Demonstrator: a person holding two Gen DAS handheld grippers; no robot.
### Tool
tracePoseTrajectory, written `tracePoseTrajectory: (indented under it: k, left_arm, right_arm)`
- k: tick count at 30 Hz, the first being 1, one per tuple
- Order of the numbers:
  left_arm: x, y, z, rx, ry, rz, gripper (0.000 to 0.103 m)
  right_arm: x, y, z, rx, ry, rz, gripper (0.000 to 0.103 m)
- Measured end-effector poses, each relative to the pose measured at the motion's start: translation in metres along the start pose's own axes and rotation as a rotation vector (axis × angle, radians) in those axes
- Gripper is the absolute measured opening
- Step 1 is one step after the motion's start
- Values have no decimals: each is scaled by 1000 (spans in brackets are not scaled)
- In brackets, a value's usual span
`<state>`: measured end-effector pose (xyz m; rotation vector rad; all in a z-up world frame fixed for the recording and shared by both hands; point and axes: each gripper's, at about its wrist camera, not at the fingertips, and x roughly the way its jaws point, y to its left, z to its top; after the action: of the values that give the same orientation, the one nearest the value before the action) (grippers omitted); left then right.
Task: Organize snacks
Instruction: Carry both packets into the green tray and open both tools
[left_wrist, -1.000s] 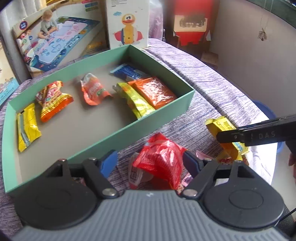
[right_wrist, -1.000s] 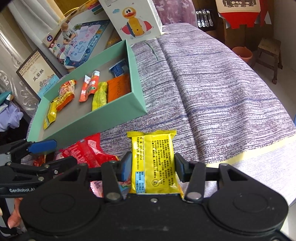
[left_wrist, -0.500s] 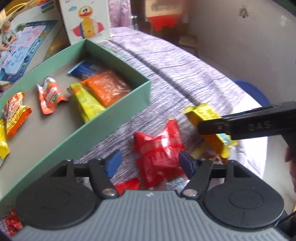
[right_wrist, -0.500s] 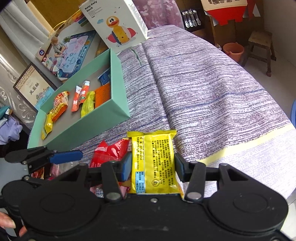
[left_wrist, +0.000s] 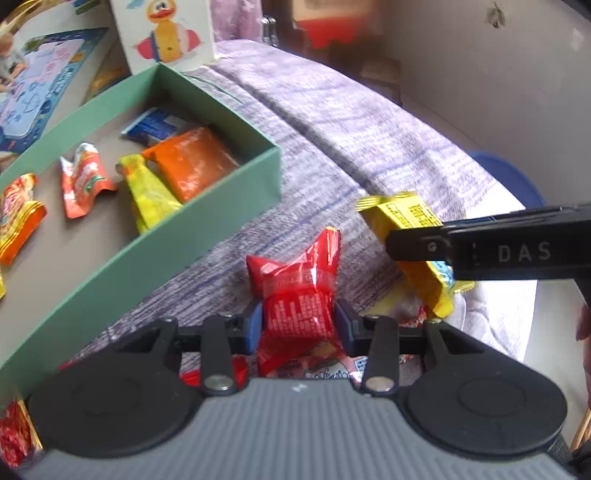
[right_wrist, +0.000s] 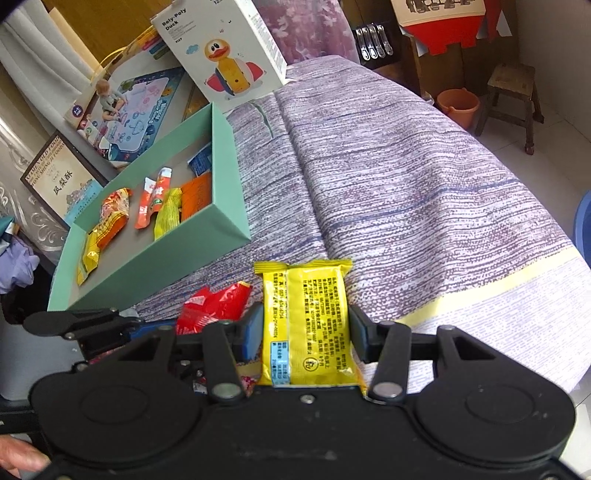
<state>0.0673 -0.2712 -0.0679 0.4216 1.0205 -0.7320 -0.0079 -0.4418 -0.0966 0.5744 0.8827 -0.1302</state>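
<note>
Two grippers are seen, each pinching one snack. A red snack packet (left_wrist: 297, 291) is clamped between the blue pads of the left gripper (left_wrist: 298, 325), above the purple striped cloth (right_wrist: 388, 177). A yellow snack packet (right_wrist: 308, 325) is pressed between the pads of the right gripper (right_wrist: 306, 328). One green box (right_wrist: 199, 254) is set on the cloth, and six packets are counted in it: a blue one (left_wrist: 155, 125), an orange one (left_wrist: 192, 166), a yellow-green one (left_wrist: 151, 195), a red-and-white one (left_wrist: 83, 181), an orange-red one (left_wrist: 18, 218) and a yellow one (right_wrist: 88, 258). More wrappers are partly hidden beneath the left gripper.
</note>
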Motion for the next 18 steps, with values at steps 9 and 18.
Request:
tracePoseTrajectory:
  k: [9, 18]
  left_arm:
    - [-76, 75, 10, -184, -180, 26, 40]
    - [-107, 177, -12, -362, -217, 180, 41]
  right_arm:
    - [-18, 59, 41, -68, -67, 86, 47]
    - [22, 152, 81, -180, -45, 161, 47]
